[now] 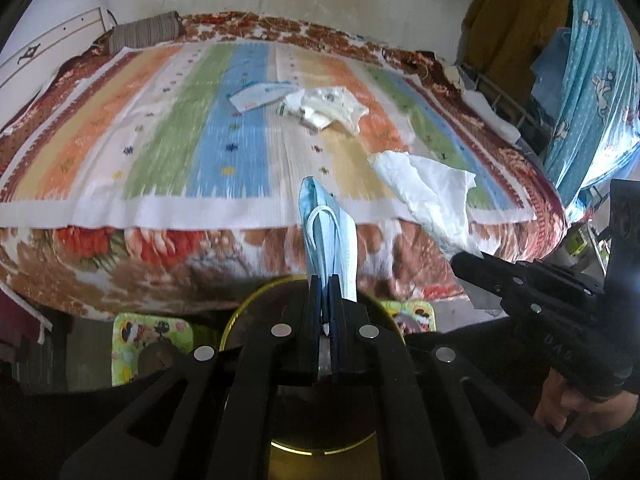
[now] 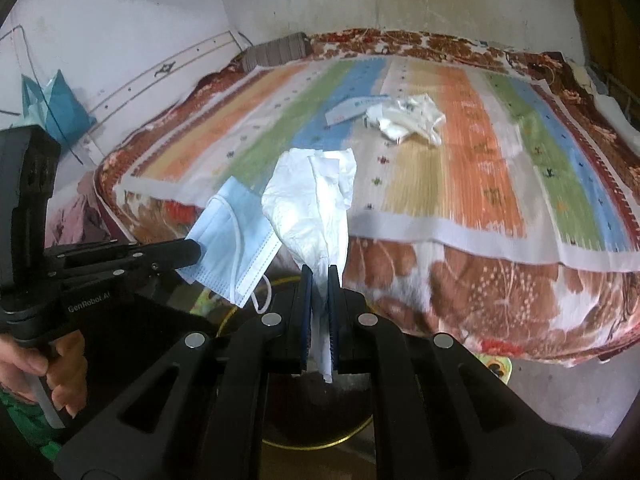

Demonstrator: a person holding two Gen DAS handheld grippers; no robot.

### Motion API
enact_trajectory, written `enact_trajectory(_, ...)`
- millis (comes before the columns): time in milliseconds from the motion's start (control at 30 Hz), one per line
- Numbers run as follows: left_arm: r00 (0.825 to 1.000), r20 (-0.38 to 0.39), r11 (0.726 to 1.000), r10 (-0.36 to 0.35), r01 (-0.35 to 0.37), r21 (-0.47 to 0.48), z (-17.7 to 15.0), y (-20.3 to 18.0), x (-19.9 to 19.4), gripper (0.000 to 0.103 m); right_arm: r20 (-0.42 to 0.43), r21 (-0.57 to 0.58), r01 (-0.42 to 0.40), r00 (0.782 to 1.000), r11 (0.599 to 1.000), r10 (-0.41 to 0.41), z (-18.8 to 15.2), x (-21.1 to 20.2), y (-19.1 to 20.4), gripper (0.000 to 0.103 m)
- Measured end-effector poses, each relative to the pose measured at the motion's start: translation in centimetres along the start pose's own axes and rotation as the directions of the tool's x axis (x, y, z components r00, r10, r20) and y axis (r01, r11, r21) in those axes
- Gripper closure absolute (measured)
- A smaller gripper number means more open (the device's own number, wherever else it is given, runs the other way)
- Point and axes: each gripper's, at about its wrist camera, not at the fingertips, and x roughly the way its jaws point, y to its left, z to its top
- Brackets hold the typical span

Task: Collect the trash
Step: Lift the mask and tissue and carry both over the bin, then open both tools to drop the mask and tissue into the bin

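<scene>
Pale blue pleated face mask stands pinched in the closed left gripper, held in the air off the bed's near edge. Just beside it, the right gripper has its jaws clamped on a crumpled white tissue. A yellow-rimmed bin sits below both, mostly hidden by the gripper bodies. Further back, a white wrapper pile and blue-white packet lie mid-way across the striped bedspread, with open cloth all round them. Motion blur softens their detail.

Striped bed, stained white wall
</scene>
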Motion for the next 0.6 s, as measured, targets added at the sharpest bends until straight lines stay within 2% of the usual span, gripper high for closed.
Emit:
enact_trajectory(133, 0.999, -0.042, 1.000, 0.026, -0.026, -0.008, -0.7, 0.0, 0.7, 0.100, -0.037, 0.000, 0.018, 0.999, 1.000, -0.018, -1.2, 0.7, 0.3, 0.097)
enact_trajectory(233, 0.995, -0.096, 0.998, -0.005, -0.001, -0.056, -1.1, 0.5, 1.7, 0.100, -0.086, 0.004, 0.032, 0.996, 0.999, -0.032, -2.1, 1.8, 0.5, 0.097)
enact_trajectory(333, 0.991, -0.127, 0.997, 0.032, -0.041, -0.068, -1.4, 0.9, 2.5, 0.100, -0.144, 0.025, 0.042, 0.989, 0.999, -0.038, -2.9, 3.2, 0.5, 0.097)
enact_trajectory(467, 0.982, -0.183, 0.993, 0.046, -0.064, -0.097, -1.7, 1.4, 3.6, 0.100, -0.256, 0.067, 0.030, 0.967, 0.997, -0.012, -4.6, 6.2, 0.6, 0.097)
enact_trajectory(533, 0.974, -0.223, 0.989, 0.022, -0.054, -0.137, -2.0, 2.1, 4.4, 0.100, -0.288, 0.089, 0.038, 0.957, 0.995, -0.011, -5.1, 7.2, 0.5, 0.097)
enact_trajectory(600, 0.971, -0.236, 0.988, 0.034, -0.069, -0.141, -2.1, 2.2, 4.8, 0.100, -0.314, 0.107, 0.047, 0.949, 0.993, -0.011, -5.5, 7.9, 0.3, 0.097)
